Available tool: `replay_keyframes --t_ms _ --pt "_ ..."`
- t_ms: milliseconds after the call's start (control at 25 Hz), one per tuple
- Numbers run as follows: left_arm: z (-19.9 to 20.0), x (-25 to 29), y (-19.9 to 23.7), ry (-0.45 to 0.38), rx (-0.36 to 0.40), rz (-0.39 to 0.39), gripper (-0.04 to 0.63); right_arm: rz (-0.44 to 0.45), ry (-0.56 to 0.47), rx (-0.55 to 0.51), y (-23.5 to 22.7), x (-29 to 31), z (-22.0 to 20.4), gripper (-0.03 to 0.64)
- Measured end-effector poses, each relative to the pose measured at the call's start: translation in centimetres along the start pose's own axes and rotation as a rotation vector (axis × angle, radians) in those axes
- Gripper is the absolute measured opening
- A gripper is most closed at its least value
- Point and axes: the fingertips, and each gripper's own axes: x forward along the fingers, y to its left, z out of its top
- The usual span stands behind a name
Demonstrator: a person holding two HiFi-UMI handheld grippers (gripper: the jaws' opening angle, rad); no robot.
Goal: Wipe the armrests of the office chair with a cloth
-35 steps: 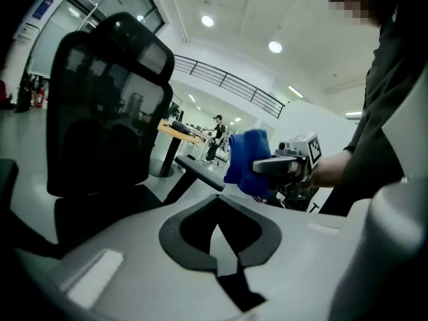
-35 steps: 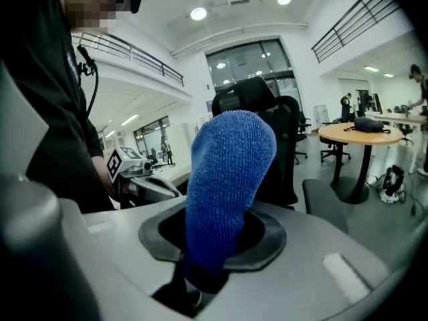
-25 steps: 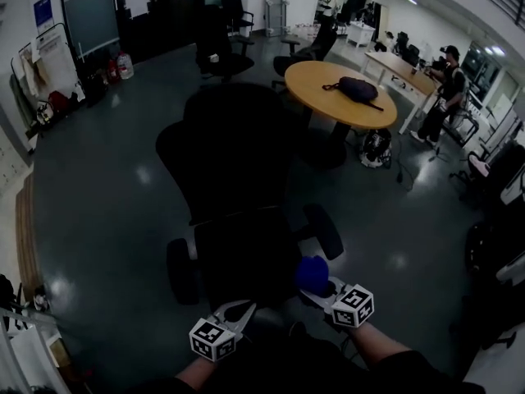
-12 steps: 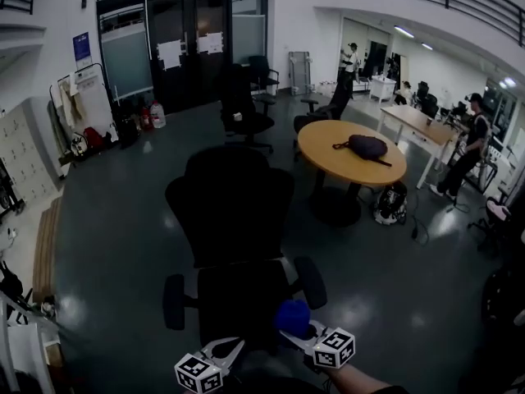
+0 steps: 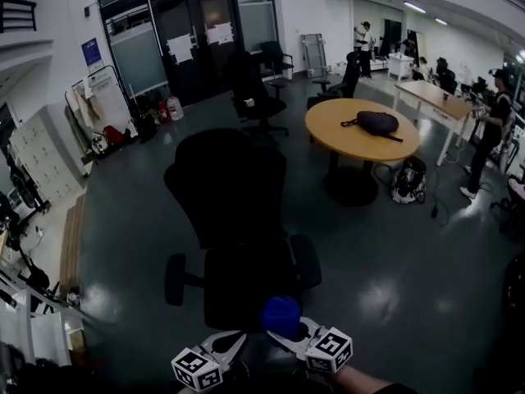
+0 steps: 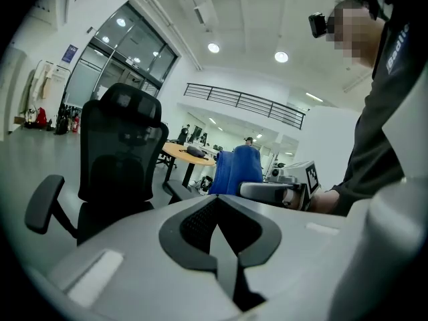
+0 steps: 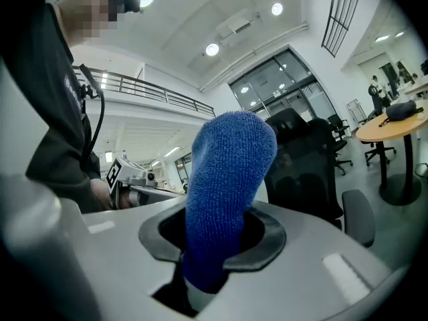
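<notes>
Head view: the office chair (image 5: 234, 212) stands directly in front of me, seat nearest and backrest beyond. Its two armrests flank the seat, one on my left (image 5: 175, 279) and one on my right (image 5: 307, 261). Both grippers hang at the seat's near edge, apart from either armrest.

The left gripper (image 5: 234, 341) has its jaws pressed together with nothing between them, as the left gripper view confirms. The right gripper (image 5: 289, 333) has its jaws clamped on the blue cloth (image 5: 281, 314), which stands up out of them as a bunched wad. The cloth touches no armrest.

I judge the step in hand to be the approach, with wiping not yet begun. The next move calls for carrying the cloth forward and rightward onto the right armrest, which is the nearer. I then press the wad onto the pad top and stroke along its length. The chair will likely swivel or roll under pressure, so the left gripper may need to steady it.
</notes>
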Motion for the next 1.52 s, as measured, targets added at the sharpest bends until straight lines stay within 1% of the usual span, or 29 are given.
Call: replay_keyframes --t_ms 200,360,600,720,920,1080,1160,1240,1520 --pt "2.5 -1.4 -3.0 -0.043 0.012 -0.023 0.02 0.024 0.004 -0.016 3.3 -0.9 1.0 0.124" --pt "2.6 -3.0 -3.7 -0.054 0.036 -0.057 0.02 0.009 0.012 -0.039 5.7 -0.2 0.9 0.124" --pt "2.0 -7.2 -2.0 -0.08 0.069 -0.069 0.02 -0.045 0.012 -0.055 8.0 2.4 1.1 0.124" --pt "1.9 -8.9 -1.0 -0.099 0.072 -0.076 0.02 -0.056 0.007 -0.064 9.1 3.7 1.2 0.124" --pt "1.6 -9.9 -0.3 -0.117 0.091 -0.102 0.02 -0.076 0.013 -0.083 10.0 4.9 0.7 0.124" --pt "1.2 -11.2 0.4 -0.118 0.09 -0.103 0.02 -0.103 0.032 -0.065 10.0 5.7 -0.4 0.124" --pt "1.0 -11.6 1.0 -0.126 0.094 -0.097 0.02 -0.107 0.038 -0.071 9.9 6.3 -0.7 0.124" --pt "1.1 -11.8 1.6 -0.131 0.081 -0.095 0.02 -0.105 0.038 -0.078 9.9 6.9 -0.7 0.124" --pt "1.2 -12.2 2.5 -0.136 0.074 -0.099 0.02 -0.097 0.048 -0.089 10.2 7.9 -1.1 0.124"
